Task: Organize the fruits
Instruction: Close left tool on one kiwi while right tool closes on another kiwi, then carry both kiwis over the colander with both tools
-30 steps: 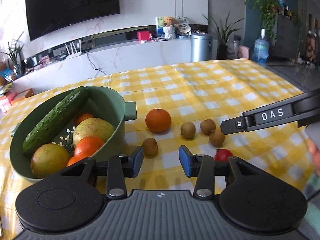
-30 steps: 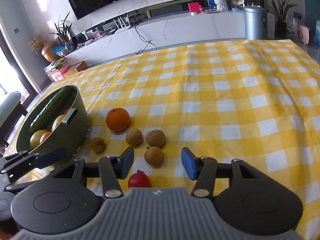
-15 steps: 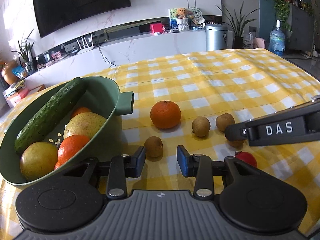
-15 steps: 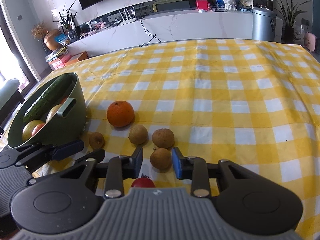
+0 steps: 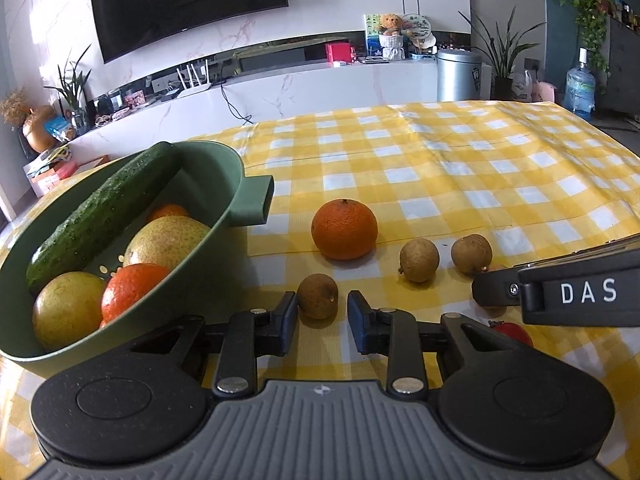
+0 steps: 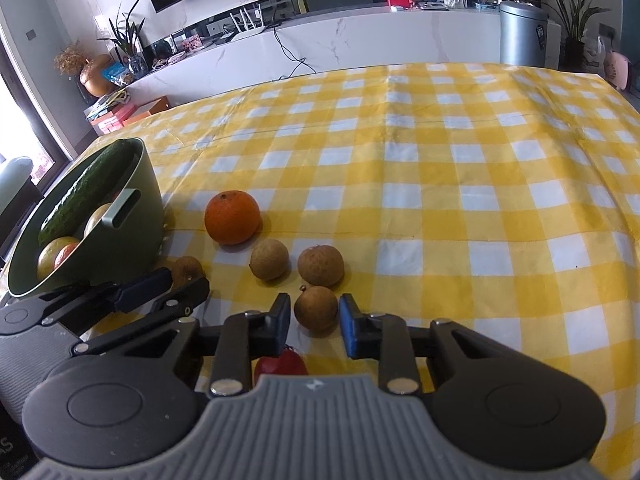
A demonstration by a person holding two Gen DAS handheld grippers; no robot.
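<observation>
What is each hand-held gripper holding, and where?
Right hand-held gripper pinches a longan by its sides. Left hand-held gripper, jaws just closing, brackets another longan, not yet gripped.

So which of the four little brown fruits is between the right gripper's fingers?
The brown fruit nearest the red one, in front of the other three; the right gripper brackets it, and the leftmost sits in the left gripper.
</observation>
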